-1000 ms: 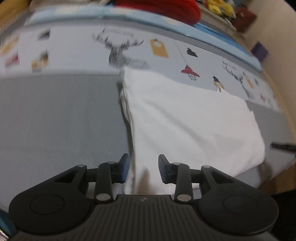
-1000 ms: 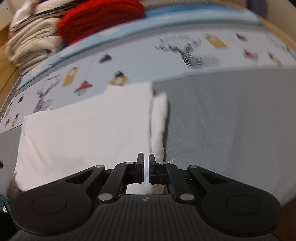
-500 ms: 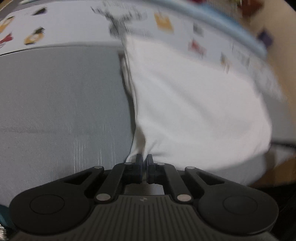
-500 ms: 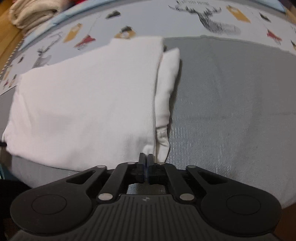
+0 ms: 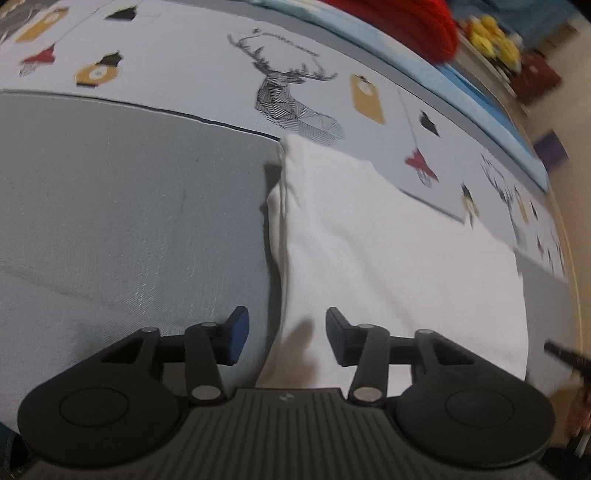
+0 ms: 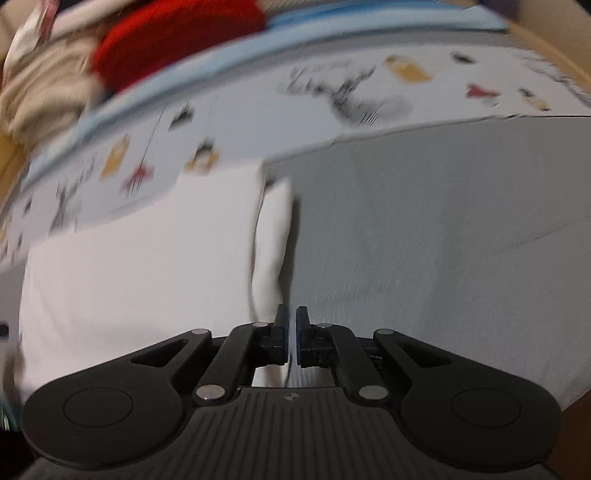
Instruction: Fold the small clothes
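Note:
A folded white cloth (image 5: pixel 388 258) lies flat on a grey mat (image 5: pixel 129 203), its far edge overlapping a printed sheet (image 5: pixel 184 66). My left gripper (image 5: pixel 284 332) hovers over the cloth's near left corner. Its jaws are opening, and the cloth's left edge runs between them without the pads touching it. In the right wrist view the same white cloth (image 6: pixel 140 277) fills the left half. My right gripper (image 6: pixel 291 328) is shut at the near end of the cloth's right edge. Whether any fabric is pinched there is hidden.
A red knitted garment (image 5: pixel 406 22) lies at the back of the bed, with a beige folded stack (image 6: pixel 40 96) beside it. Bare grey mat (image 6: pixel 443 240) stretches to the right of the cloth. A dark gripper part (image 5: pixel 565 358) pokes in at the right edge.
My left gripper, shut at the cloth's corner half a second ago, now stands open. The right gripper stays shut, and its view has swung up toward the back of the bed.

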`<state>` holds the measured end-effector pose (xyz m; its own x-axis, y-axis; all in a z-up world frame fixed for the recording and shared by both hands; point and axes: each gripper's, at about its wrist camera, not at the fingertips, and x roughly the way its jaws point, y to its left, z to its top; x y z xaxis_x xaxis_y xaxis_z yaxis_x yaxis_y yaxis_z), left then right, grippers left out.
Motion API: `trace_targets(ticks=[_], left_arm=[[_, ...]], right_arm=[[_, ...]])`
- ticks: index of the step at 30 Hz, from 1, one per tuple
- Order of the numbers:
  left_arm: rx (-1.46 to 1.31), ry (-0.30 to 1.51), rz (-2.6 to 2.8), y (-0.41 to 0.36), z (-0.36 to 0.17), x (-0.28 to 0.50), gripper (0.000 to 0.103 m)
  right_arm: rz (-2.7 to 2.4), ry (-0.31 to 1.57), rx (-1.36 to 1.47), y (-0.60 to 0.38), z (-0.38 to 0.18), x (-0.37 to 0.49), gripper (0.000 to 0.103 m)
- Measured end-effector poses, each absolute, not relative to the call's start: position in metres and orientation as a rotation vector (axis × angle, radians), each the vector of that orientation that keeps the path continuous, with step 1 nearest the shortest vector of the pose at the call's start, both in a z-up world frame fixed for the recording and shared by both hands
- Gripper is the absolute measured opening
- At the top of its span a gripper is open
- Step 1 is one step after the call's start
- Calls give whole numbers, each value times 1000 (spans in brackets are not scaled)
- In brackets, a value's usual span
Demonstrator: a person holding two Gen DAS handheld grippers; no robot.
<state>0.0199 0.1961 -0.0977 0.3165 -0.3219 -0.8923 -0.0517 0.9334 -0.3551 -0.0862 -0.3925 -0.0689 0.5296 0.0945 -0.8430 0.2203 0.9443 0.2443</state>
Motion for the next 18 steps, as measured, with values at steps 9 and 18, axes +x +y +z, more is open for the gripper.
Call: trace_targets(ticks=[9, 18], left_arm=[[-334, 1377, -147, 168, -139, 52, 62], [-261, 1296, -209, 161, -139, 52, 15]], right_arm=[[-91, 996, 319, -379, -68, -67, 3], [-144, 974, 326, -363, -73, -46, 3]])
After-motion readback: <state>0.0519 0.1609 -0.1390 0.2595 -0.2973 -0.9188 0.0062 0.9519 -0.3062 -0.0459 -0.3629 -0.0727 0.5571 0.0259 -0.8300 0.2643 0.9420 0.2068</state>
